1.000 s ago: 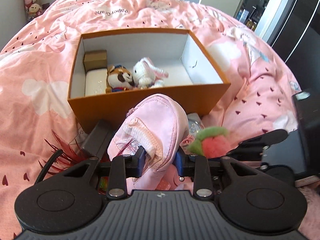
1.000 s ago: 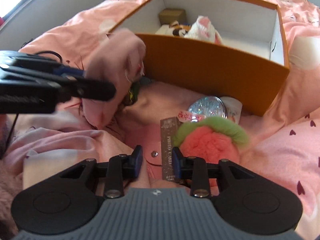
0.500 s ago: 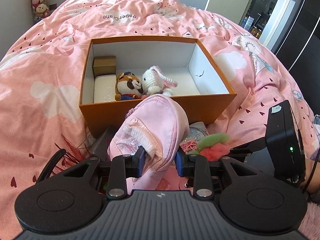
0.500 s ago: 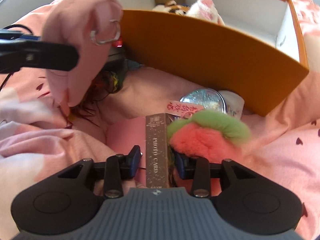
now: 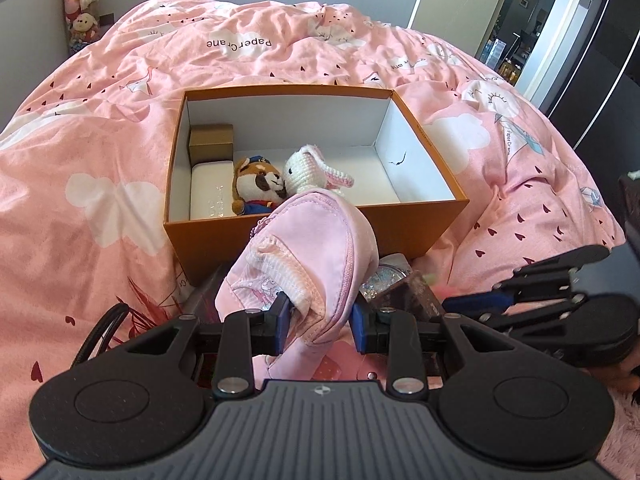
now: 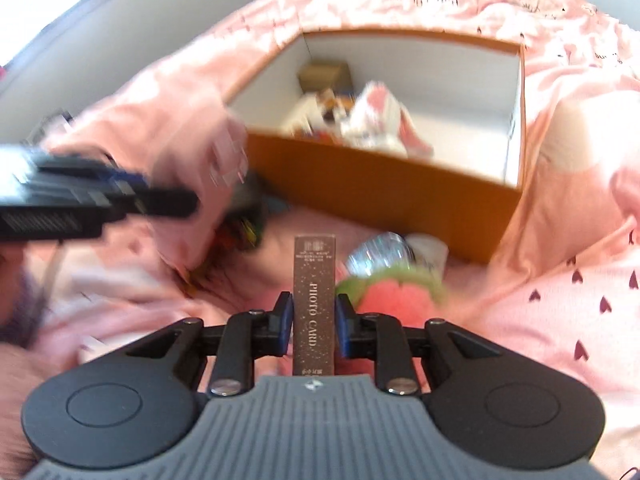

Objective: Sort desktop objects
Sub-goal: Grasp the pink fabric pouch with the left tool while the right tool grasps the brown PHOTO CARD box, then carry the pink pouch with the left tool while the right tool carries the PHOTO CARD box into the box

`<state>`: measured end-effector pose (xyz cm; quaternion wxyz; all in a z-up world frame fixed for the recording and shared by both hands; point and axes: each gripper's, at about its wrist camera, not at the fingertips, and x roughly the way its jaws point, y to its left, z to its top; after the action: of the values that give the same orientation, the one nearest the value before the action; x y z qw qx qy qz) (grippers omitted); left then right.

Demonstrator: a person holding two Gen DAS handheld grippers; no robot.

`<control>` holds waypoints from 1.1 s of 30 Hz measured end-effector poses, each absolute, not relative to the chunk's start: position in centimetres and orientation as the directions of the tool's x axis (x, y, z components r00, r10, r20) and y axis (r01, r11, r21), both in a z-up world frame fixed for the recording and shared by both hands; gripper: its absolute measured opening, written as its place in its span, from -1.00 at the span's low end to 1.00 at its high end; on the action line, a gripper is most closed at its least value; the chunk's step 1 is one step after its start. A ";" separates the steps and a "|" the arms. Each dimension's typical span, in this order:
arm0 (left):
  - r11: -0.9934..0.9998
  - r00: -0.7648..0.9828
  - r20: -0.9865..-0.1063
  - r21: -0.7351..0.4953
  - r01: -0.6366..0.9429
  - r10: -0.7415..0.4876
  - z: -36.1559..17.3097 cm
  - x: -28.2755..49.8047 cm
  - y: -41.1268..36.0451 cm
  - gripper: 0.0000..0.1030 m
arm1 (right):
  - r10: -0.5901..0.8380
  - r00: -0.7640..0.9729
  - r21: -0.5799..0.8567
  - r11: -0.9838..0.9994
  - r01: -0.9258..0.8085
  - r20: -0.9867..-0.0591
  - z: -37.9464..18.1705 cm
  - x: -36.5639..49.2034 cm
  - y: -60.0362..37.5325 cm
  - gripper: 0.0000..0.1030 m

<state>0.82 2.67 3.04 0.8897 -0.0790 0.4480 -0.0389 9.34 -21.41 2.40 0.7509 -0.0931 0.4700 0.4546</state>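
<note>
An orange box [image 5: 416, 224] with a white inside sits on the pink bed; it holds a gold box [image 5: 211, 141], a white case [image 5: 210, 194], a plush dog [image 5: 256, 184] and a crocheted bunny [image 5: 310, 170]. My left gripper [image 5: 320, 322] is shut on a pink pouch [image 5: 308, 256], lifted in front of the box's near wall. My right gripper [image 6: 314, 320] is shut on a brown "PHOTO CARD" box [image 6: 314, 296], held upright above the bed. The orange box [image 6: 380, 184] lies ahead of it. The left gripper and pouch [image 6: 188, 160] show blurred at left.
A glittery round compact [image 6: 378, 250], a white item [image 6: 428, 250] and a red-and-green plush strawberry [image 6: 394, 290] lie on the duvet before the box. A red feathery thing [image 5: 148, 296] and a black cable [image 5: 100, 330] lie at left. A doorway [image 5: 516, 20] is far right.
Both grippers have risen, so I see the box from higher up. My right gripper closed on the photo card box and lifted it off the bed. The pouch stays gripped.
</note>
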 end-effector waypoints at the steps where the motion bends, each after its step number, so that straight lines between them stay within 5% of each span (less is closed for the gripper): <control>1: 0.984 0.599 -0.788 -0.176 0.000 -0.141 3.2 0.8 2.7 -0.32 | 0.615 0.135 0.309 0.560 -0.769 -0.777 2.9 9.6 -21.4 -0.56; 2: 0.984 0.602 -0.786 -0.178 0.002 -0.143 3.3 0.9 2.7 -0.32 | 0.632 0.126 0.330 0.551 -0.766 -0.764 3.2 9.8 -21.5 -0.66; 3: 0.984 0.605 -0.783 -0.180 0.003 -0.145 3.5 0.9 2.8 -0.32 | 0.653 0.113 0.357 0.541 -0.761 -0.749 3.7 10.1 -21.5 -0.99; 8: 0.984 0.613 -0.777 -0.180 -0.003 -0.140 3.9 1.1 3.2 -0.32 | 0.666 0.143 0.315 0.517 -0.796 -0.732 5.3 10.7 -20.2 -1.00; 12: 0.983 0.603 -0.784 -0.185 -0.001 -0.147 3.7 1.1 3.4 -0.32 | 0.630 0.128 0.291 0.517 -0.805 -0.766 4.5 11.6 -19.1 -0.83; 16: 0.983 0.592 -0.792 -0.181 0.006 -0.149 3.5 1.1 3.2 -0.32 | 0.595 0.062 0.293 0.481 -0.826 -0.801 2.8 11.3 -17.8 -0.32; 30: 0.984 0.583 -0.799 -0.178 0.003 -0.147 3.2 1.0 3.2 -0.32 | 0.430 -0.005 0.199 0.408 -0.891 -0.903 -2.7 9.6 -13.2 -0.32; 33: 0.984 0.584 -0.798 -0.180 0.003 -0.147 3.3 1.0 3.3 -0.32 | 0.448 -0.012 0.217 0.410 -0.886 -0.894 -2.6 9.8 -13.5 -0.50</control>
<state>1.02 3.31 3.28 0.8865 -0.0796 0.4539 -0.0423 9.76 -13.45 -2.61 0.6690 -0.2159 0.5072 0.4986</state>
